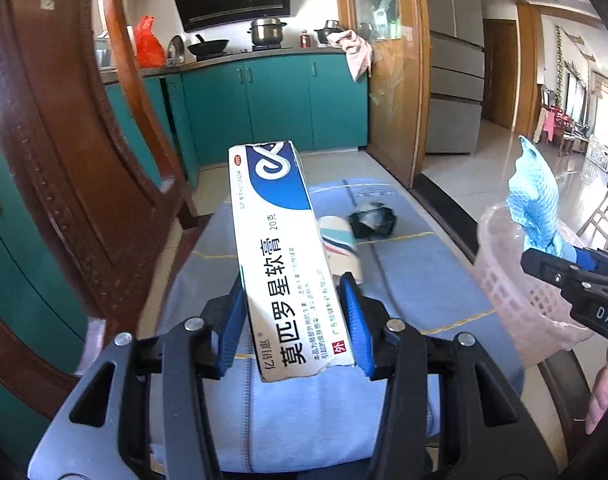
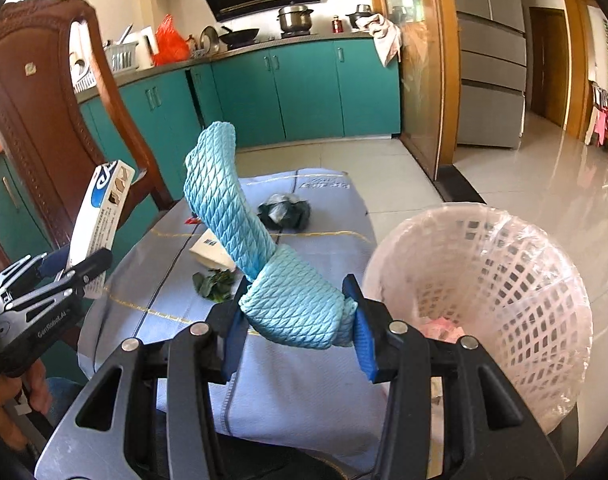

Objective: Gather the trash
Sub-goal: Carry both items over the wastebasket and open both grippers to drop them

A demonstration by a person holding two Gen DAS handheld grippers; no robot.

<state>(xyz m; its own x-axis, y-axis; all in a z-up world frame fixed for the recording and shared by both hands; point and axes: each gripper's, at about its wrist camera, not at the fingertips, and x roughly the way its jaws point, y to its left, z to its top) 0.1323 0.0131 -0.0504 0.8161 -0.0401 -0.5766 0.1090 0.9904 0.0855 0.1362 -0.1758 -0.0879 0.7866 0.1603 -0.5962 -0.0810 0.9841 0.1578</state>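
left gripper [image 1: 296,316]: jaws pinching the ointment box [image 1: 280,248], lifted clear of the table.
right gripper [image 2: 300,320]: jaws clamped on the blue cloth [image 2: 244,240].
bin [image 2: 503,280]: just right of the right jaws, nearly empty.
left to collect: black bag [image 2: 284,208], leaves [image 2: 216,284], paper scrap [image 2: 210,254] ahead on the table cover [image 2: 304,392].

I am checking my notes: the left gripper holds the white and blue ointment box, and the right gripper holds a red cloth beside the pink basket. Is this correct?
Not fully. The cloth in the right gripper is light blue, not red, as the right wrist view shows. The rest holds: the left gripper grips the ointment box, and the pink basket stands beside.
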